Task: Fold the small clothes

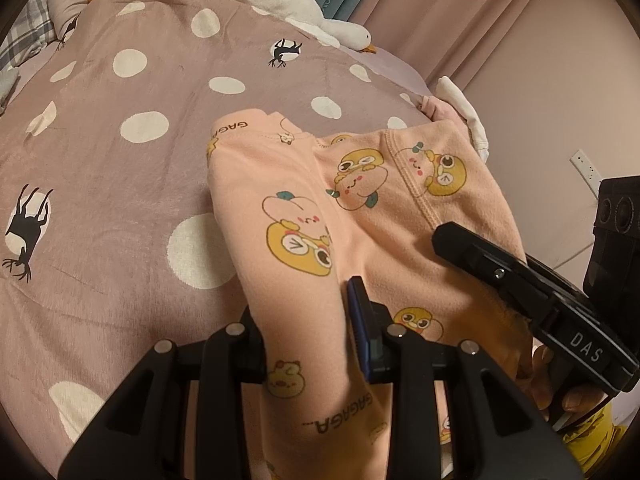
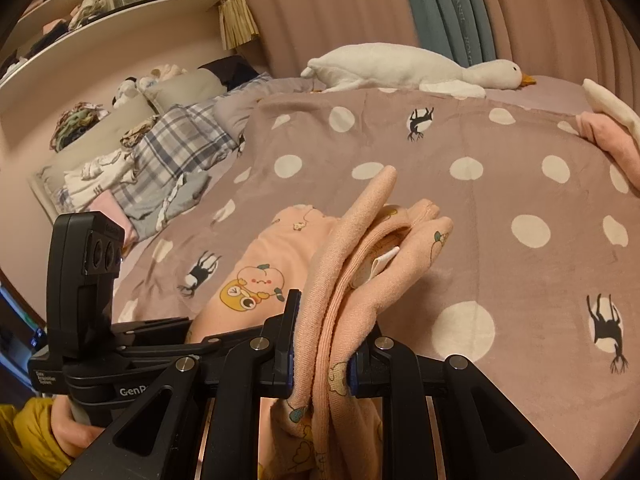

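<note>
Pajamas (image 1: pixel 360 216) stretch lengthwise away across polka-dot blanket (image 1: pixel 120 160).

I count one peach cartoon-print garment (image 1: pixel 304 216) between my fingers, two grippers, left (image 1: pixel 316 332) and right (image 2: pixel 322 344), one white plush goose (image 2: pixel 404 66) far ahead of the fingertips, and one polka-dot blanket (image 1: pixel 120 168) underneath them.

A bed covered by a mauve blanket (image 1: pixel 140 208) with white dots and black deer. On it lie the peach garment (image 1: pixel 360 208), a white plush goose (image 2: pixel 404 66) at the far edge, pink folded cloth (image 2: pixel 612 140), and plaid bedding (image 2: pixel 172 148).
</note>
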`<state>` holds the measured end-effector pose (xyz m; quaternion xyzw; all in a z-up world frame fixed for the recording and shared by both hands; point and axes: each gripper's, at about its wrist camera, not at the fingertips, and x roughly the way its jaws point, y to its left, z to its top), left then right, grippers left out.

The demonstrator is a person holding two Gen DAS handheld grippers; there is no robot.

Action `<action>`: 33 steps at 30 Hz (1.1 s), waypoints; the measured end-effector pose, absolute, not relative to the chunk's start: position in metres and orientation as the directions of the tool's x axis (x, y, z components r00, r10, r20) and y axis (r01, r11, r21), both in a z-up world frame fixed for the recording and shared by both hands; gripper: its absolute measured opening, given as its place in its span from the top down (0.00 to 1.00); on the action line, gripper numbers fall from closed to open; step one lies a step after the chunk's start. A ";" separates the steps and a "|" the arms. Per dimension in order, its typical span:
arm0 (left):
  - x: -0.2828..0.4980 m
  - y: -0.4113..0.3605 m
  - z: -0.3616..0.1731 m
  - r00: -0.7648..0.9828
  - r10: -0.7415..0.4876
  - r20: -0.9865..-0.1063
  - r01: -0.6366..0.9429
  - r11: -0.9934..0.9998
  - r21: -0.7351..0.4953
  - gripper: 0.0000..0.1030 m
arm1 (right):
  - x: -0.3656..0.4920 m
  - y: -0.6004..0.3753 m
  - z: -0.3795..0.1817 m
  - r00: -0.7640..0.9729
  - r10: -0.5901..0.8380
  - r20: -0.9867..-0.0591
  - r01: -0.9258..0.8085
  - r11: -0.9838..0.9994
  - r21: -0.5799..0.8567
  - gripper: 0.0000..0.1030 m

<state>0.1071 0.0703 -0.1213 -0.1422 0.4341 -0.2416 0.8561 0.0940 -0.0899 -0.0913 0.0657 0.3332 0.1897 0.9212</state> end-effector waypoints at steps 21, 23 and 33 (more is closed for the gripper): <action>0.142 0.055 -0.144 0.473 -0.517 -0.713 0.284 0.856 -0.432 0.70 | 0.120 -0.098 -0.109 0.691 0.383 -0.614 -0.277 0.924 0.264 0.80; 0.146 0.054 -0.147 0.469 -0.515 -0.718 0.283 0.857 -0.430 0.70 | 0.122 -0.099 -0.111 0.689 0.381 -0.617 -0.273 0.925 0.266 0.80; 0.160 0.050 -0.153 0.468 -0.506 -0.724 0.288 0.862 -0.417 0.70 | 0.133 -0.102 -0.117 0.693 0.368 -0.620 -0.254 0.929 0.268 0.80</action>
